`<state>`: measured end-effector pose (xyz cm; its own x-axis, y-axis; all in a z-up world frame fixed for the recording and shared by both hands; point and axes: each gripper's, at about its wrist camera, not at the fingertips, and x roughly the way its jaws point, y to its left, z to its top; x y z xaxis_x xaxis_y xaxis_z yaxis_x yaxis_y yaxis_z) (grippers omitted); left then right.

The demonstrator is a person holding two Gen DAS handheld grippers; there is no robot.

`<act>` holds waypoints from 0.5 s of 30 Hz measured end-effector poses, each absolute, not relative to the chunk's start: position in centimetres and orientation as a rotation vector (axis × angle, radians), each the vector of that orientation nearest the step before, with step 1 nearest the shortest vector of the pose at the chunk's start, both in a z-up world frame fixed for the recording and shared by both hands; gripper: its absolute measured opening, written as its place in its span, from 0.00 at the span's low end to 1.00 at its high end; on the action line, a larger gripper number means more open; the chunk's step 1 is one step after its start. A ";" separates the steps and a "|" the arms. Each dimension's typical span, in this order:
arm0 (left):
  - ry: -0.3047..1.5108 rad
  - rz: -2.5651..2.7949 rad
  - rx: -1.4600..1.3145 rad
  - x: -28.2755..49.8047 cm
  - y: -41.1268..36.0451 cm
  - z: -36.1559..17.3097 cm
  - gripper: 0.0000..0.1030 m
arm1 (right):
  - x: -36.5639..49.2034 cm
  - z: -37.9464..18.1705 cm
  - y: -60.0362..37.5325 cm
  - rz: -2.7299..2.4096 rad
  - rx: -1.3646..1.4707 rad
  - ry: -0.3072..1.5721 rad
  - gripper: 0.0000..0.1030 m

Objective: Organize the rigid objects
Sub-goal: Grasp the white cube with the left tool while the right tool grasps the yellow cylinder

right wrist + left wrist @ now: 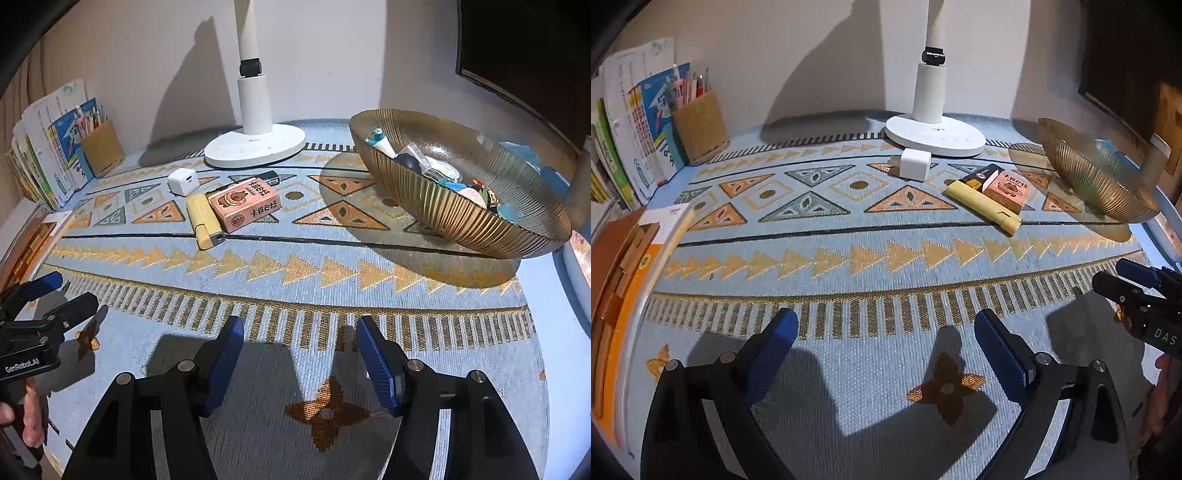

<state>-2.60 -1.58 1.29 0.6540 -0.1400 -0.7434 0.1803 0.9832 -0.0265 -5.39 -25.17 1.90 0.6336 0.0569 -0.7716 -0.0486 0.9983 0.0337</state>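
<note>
Rigid objects, a pink card box (pixel 243 203), a yellow lighter (pixel 205 220) touching its left side and a white charger cube (pixel 182 181) just behind, lie in the far middle of the patterned tabletop (pixel 295 280). The left hand-held gripper (pixel 886 334) hovers wide open and empty over the near edge; the right hand-held gripper (pixel 300 334) beside it stands partly open, also empty. A ribbed golden bowl (pixel 443 206) holding small items sits far right, a white lamp base (pixel 255 146) behind.

Ahead of the open jaws: one white charger cube (pixel 183 181), one yellow lighter (pixel 205 220), one pink card box (pixel 244 204), one small black item (pixel 271 177) behind it. Farther off, one white lamp (pixel 255 146). Right of the jaws, one ribbed gold bowl (pixel 458 218); far left, one pen cup (pixel 102 148).
</note>
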 end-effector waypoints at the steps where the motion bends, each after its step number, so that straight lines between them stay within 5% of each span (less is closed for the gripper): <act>1: 0.838 -0.180 0.053 -2.6 -1.6 1.3 0.93 | -5.4 1.9 -25.2 0.059 0.012 0.881 0.60; 15: 0.824 -0.412 -0.018 4.7 -1.2 5.9 0.91 | -0.2 2.9 -22.1 0.194 0.148 1.016 0.61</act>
<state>4.65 -1.16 5.94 0.6049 -0.3633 -0.7086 0.3493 0.9207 -0.1739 -0.21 -22.07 2.91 0.5120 0.2292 -0.8278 -0.0920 0.9728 0.2124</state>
